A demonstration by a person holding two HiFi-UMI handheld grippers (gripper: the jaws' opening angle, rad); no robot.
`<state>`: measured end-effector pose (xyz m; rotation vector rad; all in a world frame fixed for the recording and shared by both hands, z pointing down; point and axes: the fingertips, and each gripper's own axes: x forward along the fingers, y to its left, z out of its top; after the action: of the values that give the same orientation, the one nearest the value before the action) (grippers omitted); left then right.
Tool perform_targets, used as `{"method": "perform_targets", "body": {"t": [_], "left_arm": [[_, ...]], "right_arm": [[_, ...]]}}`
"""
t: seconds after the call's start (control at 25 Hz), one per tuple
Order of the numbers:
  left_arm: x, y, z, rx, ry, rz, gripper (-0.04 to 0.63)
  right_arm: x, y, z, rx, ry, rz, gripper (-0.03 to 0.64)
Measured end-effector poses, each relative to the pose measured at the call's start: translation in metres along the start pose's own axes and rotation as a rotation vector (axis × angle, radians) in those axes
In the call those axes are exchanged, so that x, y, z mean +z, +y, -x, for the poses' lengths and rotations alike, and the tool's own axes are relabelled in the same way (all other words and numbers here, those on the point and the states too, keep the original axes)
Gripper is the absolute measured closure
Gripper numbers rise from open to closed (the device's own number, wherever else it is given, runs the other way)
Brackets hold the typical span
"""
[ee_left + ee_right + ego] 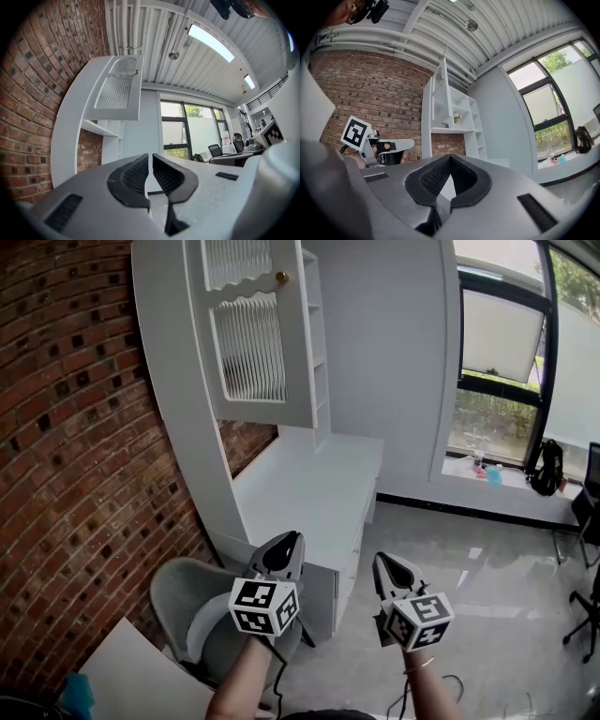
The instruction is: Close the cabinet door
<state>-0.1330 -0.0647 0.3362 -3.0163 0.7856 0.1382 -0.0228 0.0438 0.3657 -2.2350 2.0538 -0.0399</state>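
A grey chair [183, 601] with a smooth moulded shell stands just beside the front corner of the white bench [319, 488], right under the left tongs [286, 542], between the person and the cabinet. Rough red brick wall [66, 446] backs the cabinet. To the right, a tall dark-framed window [502, 362] runs along the pale wall, with a black backpack [546, 468] on its sill, and the floor [469, 559] is glossy grey. The cabinet door [248, 343] hangs open above the bench, swung out from the white shelves [317, 334]. It is a flat white panel with two wavy-edged ribbed glass panes and a small round brass knob [281, 277] near its free edge. Both tongs are held low, well apart from the door. The left tongs are pressed together with nothing in them, and the right tongs [386, 561] likewise meet at the tips, empty.
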Motion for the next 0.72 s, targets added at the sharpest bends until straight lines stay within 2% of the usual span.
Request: {"method": "perform_targets", "body": {"t": [0.08, 0.24, 0.44, 0.72], "left_arm": [[0.015, 0.002, -0.007, 0.010, -0.027, -0.010, 0.583], [0.044, 0.005, -0.018, 0.035, -0.079, -0.032, 0.531], [0.080, 0.012, -0.038, 0.047, -0.122, -0.060, 0.489], [0.125, 0.032, -0.090, 0.060, -0.168, -0.103, 0.435]], "right_arm": [[0.008, 0.000, -0.003, 0.015, -0.013, 0.016, 0.616], [0.026, -0.001, -0.012, 0.040, -0.039, 0.048, 0.617], [0.060, -0.009, -0.025, 0.049, -0.095, 0.031, 0.615], [0.080, -0.029, -0.056, 0.050, -0.123, 0.039, 0.616]]}}
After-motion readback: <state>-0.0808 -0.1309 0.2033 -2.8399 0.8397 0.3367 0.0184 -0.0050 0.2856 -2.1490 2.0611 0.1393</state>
